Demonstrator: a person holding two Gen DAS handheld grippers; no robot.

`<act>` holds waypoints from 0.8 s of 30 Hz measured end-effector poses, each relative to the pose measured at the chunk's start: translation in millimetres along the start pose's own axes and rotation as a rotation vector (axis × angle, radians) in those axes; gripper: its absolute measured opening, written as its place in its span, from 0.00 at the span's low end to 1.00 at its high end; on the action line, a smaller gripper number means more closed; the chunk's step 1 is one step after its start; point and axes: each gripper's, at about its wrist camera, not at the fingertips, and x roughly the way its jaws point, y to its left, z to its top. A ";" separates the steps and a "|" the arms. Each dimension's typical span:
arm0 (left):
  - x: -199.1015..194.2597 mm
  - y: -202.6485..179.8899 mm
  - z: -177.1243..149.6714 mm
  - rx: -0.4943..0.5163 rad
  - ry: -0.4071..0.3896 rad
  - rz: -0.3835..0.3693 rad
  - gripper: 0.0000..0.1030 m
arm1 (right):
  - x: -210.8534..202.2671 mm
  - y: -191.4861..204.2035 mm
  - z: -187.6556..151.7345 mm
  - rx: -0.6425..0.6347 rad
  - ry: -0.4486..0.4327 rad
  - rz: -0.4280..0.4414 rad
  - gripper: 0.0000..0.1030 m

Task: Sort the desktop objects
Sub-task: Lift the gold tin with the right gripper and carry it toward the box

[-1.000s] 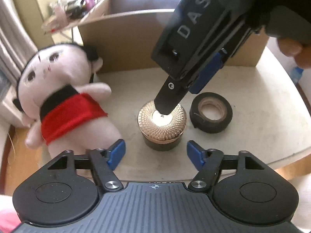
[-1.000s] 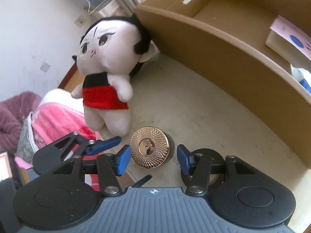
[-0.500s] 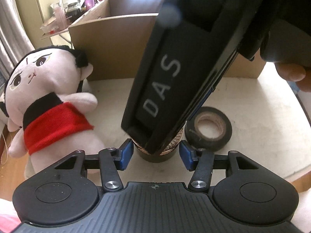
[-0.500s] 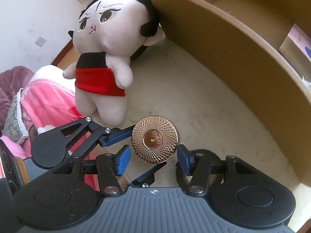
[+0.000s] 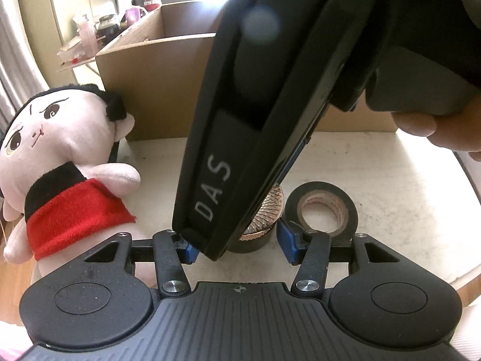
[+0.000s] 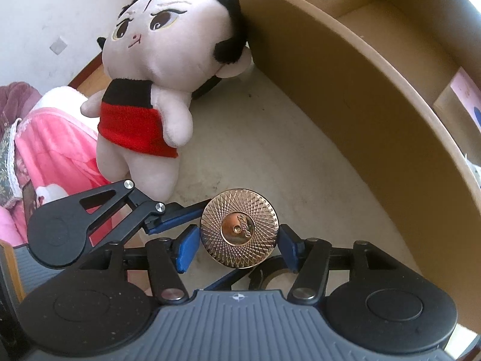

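- The jar [image 6: 239, 228] with a gold patterned lid stands on the bench [image 6: 270, 138], between the doll [image 6: 156, 69] and the roll of black tape [image 5: 326, 210].
- The right tongs [image 6: 237, 248] are apart, one blue pad on each side of the lid.
- The left tongs [image 5: 237, 245] are apart too, flanking the jar's dark base.
- A cardboard box [image 6: 375, 69] stands behind.
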 end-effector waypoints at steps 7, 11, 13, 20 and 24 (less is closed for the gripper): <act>1.4 -0.1 2.7 0.001 -0.012 -0.004 0.52 | -1.2 -3.2 1.3 -0.020 -0.009 -0.005 0.59; 3.2 -0.5 4.1 -0.001 -0.018 -0.006 0.53 | -1.4 -5.5 0.7 -0.023 -0.011 -0.004 0.59; 4.6 -0.7 5.0 -0.005 -0.020 -0.008 0.53 | -1.0 -7.1 0.5 -0.024 -0.011 -0.002 0.59; 7.2 -1.8 6.5 -0.015 -0.023 -0.016 0.54 | -0.5 -8.7 4.1 -0.022 -0.008 0.011 0.59; 7.7 -2.5 6.3 -0.017 -0.026 -0.014 0.55 | -0.7 -12.1 4.6 -0.013 -0.014 0.022 0.60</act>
